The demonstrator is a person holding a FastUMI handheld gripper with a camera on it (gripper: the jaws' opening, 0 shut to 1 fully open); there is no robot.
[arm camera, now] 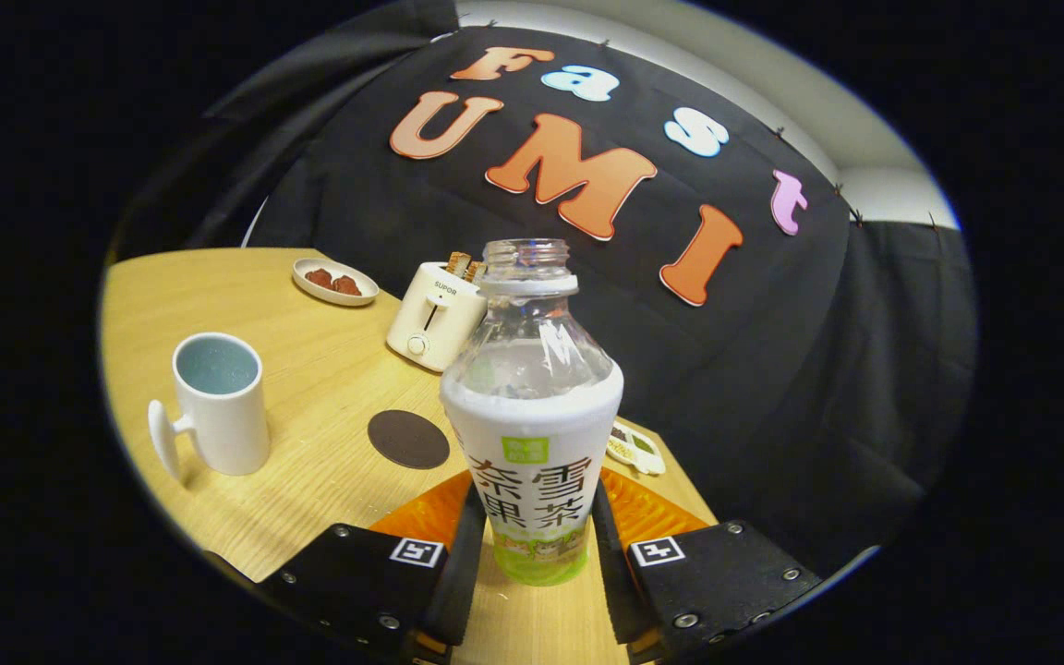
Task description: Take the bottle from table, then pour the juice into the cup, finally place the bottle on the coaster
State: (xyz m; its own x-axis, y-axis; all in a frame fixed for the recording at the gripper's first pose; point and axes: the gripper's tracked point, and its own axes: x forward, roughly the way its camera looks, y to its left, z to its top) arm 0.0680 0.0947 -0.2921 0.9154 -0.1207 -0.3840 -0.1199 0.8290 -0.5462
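- The clear plastic bottle with a white and green label (532, 406) stands upright between the gripper (532, 540)'s two fingers (458, 554), its cap off and its mouth open.
- Both fingers press against the label's sides, so the bottle is gripped low on its body.
- Its base appears to sit on the pale wooden tabletop (310, 369), though I cannot tell for sure whether it is lifted.
- The dark round coaster (408, 439) lies flat just left of the bottle, beyond the left finger.
- The white mug with a handle (213, 406) stands upright further left, well apart from the coaster.
- A cream toaster holding toast (435, 314) stands behind the bottle, with a small white dish of reddish food (335, 281) beyond it.
- A small white tray of seasonings (635, 448) peeks out right of the bottle.
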